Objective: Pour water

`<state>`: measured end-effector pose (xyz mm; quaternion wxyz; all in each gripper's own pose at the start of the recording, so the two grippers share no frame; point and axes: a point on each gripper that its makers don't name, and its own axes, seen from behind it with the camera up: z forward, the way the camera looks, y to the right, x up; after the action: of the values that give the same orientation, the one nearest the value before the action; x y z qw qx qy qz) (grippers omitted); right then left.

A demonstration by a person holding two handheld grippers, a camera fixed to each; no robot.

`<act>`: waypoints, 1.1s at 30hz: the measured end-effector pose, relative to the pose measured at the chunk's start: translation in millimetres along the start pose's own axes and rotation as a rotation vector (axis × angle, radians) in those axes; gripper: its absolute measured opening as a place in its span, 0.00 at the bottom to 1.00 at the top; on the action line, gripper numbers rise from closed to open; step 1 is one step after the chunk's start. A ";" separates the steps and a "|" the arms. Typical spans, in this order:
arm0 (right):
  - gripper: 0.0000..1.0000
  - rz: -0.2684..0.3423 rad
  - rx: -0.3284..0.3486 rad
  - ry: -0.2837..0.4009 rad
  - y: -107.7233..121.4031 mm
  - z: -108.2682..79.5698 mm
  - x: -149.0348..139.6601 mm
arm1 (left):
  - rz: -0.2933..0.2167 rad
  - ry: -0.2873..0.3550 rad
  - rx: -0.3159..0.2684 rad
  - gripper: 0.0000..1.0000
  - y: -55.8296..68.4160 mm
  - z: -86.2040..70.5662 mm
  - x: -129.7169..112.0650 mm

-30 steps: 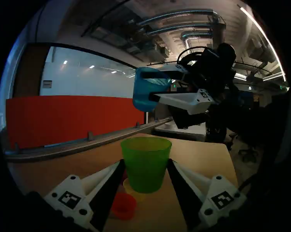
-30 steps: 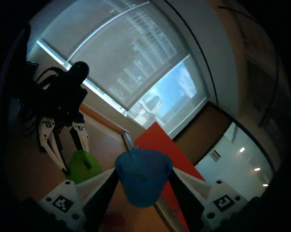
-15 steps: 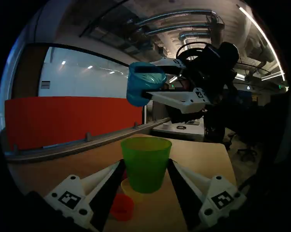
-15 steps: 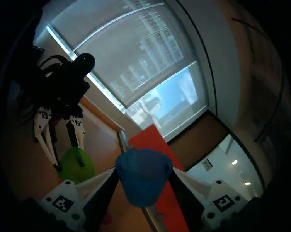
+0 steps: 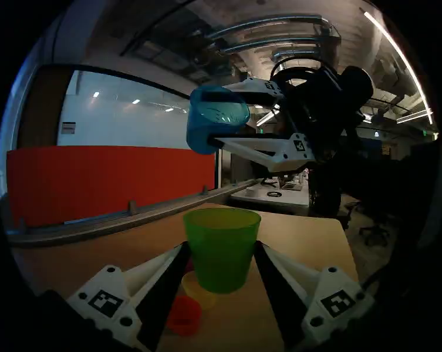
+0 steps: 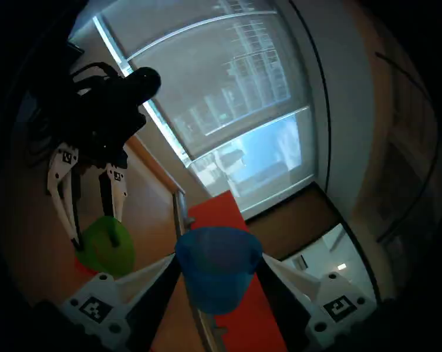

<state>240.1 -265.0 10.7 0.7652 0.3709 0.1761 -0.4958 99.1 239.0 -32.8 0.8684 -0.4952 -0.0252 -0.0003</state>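
Right gripper (image 6: 219, 261) clamps tipped blue plastic cup (image 6: 218, 284) mid-wall; left gripper (image 5: 221, 261) clamps green cup (image 5: 222, 246). Likely light, thin-walled, squashable.

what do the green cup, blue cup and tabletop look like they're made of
Green cup: probably thin plastic, smooth and translucent; light glows through its wall.
Blue cup: likely the same plastic; its far rim shows through the side.
Tabletop: pale wood or wood-look laminate, smooth with a soft sheen; which one is unclear.

Tipped blue cup (image 5: 212, 120) higher than upright grn cup (image 5: 222, 252)
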 end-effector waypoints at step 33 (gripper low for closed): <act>0.88 -0.197 -0.023 -0.017 8.2 4.3 0.7 | 0.008 -0.003 -0.008 0.79 1.8 3.0 -0.3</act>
<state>247.3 -266.7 16.4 0.7183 0.3389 0.2111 -0.5698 98.7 242.5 -32.8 0.8663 -0.4988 -0.0246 0.0039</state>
